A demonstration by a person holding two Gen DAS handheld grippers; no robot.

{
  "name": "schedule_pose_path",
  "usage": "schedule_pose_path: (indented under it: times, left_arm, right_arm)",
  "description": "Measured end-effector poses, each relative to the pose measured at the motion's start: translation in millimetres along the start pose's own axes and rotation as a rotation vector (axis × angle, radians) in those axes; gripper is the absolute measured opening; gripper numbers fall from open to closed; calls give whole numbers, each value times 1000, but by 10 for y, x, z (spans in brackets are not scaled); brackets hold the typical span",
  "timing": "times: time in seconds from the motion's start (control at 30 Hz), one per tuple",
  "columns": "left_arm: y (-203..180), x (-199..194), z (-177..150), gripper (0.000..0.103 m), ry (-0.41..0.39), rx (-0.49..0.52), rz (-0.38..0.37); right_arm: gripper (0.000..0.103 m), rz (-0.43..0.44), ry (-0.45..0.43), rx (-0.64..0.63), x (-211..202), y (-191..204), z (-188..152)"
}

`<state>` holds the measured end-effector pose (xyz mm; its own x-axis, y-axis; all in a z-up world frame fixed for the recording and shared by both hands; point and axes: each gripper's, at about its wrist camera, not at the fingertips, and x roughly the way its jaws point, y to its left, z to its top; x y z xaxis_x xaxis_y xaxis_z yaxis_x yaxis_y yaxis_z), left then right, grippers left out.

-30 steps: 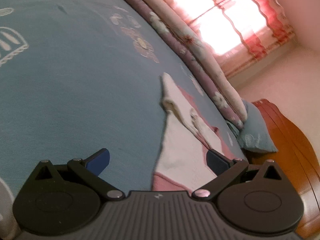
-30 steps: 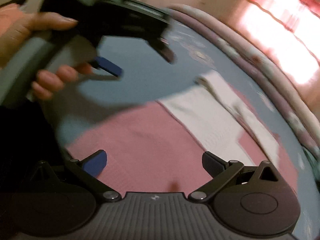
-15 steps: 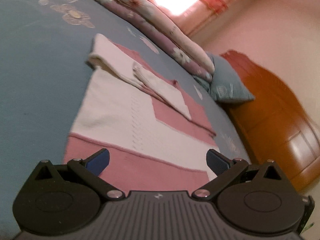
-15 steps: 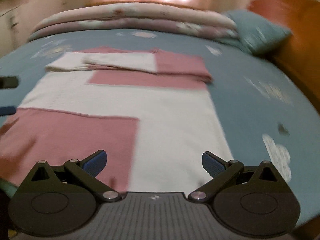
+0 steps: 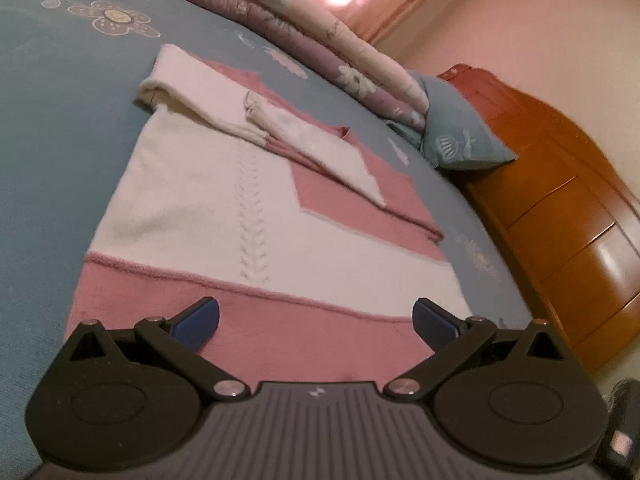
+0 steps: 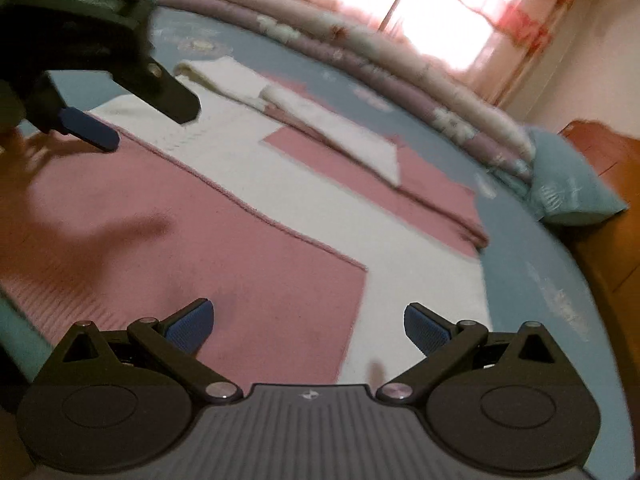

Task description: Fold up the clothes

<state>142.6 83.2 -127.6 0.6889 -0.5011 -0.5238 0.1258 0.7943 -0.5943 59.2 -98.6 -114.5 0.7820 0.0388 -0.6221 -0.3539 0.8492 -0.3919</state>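
1. On the blue bedsheet, a pink and white knitted sweater is laid out flat, well on the near side of the rolled floral quilt that runs along the far edge of the bed.
2. Its two sleeves are seen folded across the far part of the body, on the quilt's side, so the garment is judged to be partly folded, with the pink hem band lying farthest from the quilt.
3. The left gripper is held over that hem band with its blue pads spread wide apart and nothing between them.
4. The right gripper is likewise held with its fingers spread and empty, over the seam where pink meets white, on the side of the garment towards the blue pillow, which lies at the end of the quilt.
5. The knit is judged to be soft, limp and fairly light: no shape will be kept when it is lifted, and any unsupported part will sag.
6. The yarn is judged to be grippy rather than slippery, though a thin pinch may stretch the stitches.
7. Hold is best taken at the two hem corners farthest from the quilt, one in each gripper, with both layers caught, so that the edge can be carried level towards the folded sleeves.
8. A pinch taken in the middle of the hem would be expected to bunch the fabric and skew the fold.
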Motion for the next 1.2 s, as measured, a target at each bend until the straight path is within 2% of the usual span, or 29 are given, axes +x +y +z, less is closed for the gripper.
schedule_pose_path:
  times: [0.1, 0.2, 0.3, 0.43, 0.53, 0.63, 0.73, 0.8, 0.93, 1.03, 1.1, 1.2]
  left_arm:
    - [21, -6, -1, 102, 1, 0, -15]
    - [41, -20, -3, 102, 0, -5, -25]
    - [45, -24, -8, 102, 0, -5, -30]
    - [62, -33, -3, 102, -4, -17, -37]
    - [76, -24, 5, 102, -1, -21, -42]
    - [91, -22, 7, 102, 1, -27, -48]
    - [107, -27, 1, 102, -2, -33, -56]
    - [111, -27, 0, 102, -3, -35, -58]
    - [117, -22, 6, 102, -3, -39, -59]
    - [122, -23, 6, 102, -3, -36, -60]
    - [128, -22, 7, 102, -3, -36, -62]
    - [128, -18, 8, 102, -3, -37, -62]
  right_arm:
    - [103, 24, 24, 47, -131, -56, -81]
    - [103, 10, -10, 102, -150, -146, -16]
    - [103, -26, -17, 146, 35, -198, 114]
    - [103, -46, 45, 199, 223, -226, 99]
    - [103, 4, 63, 268, 187, -302, -23]
    - [103, 80, 94, 390, 130, -454, -160]
    - [103, 97, 84, 480, 41, -571, -177]
    - [103, 77, 36, 464, -29, -605, -129]
    - [103, 52, 9, 427, 19, -626, -75]
    - [103, 39, 68, 463, 154, -657, -140]
    - [103, 61, 108, 501, 207, -693, -212]
    - [103, 75, 102, 505, 166, -717, -285]
